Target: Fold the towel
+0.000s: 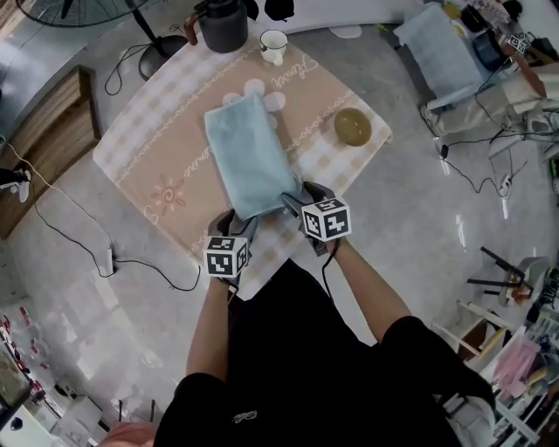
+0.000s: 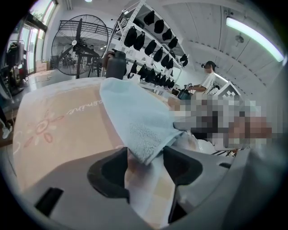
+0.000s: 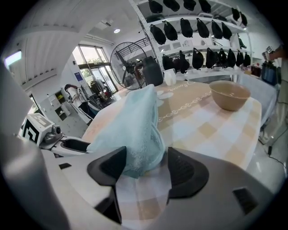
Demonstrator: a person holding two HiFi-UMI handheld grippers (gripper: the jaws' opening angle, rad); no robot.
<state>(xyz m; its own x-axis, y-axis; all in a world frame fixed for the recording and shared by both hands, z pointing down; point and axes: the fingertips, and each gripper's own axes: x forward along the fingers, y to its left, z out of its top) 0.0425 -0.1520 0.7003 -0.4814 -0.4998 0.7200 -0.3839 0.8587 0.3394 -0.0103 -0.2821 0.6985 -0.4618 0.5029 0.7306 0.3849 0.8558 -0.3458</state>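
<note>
You are lining up a fold: the towel (image 1: 249, 157) is lying mid-frame on the bench (image 1: 157, 166), its near corners sitting between the spread jaws of your left tool (image 2: 145, 164) and right tool (image 3: 143, 168) (neither is pinching). Next, both need closing before lifting.

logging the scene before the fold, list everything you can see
tablecloth: 1, pink and white check, spread under the rest
towel: 1, light blue, lengthwise on the tablecloth
bowl: 1, tan, on the cloth right of the towel
mug: 1, white, cloth's far edge
jug: 1, dark, beside the mug
fan: 1, black, standing far left past the cloth
left gripper: 1, grey, fingers apart round the towel's near left corner
right gripper: 1, grey, fingers apart round its near right corner
</note>
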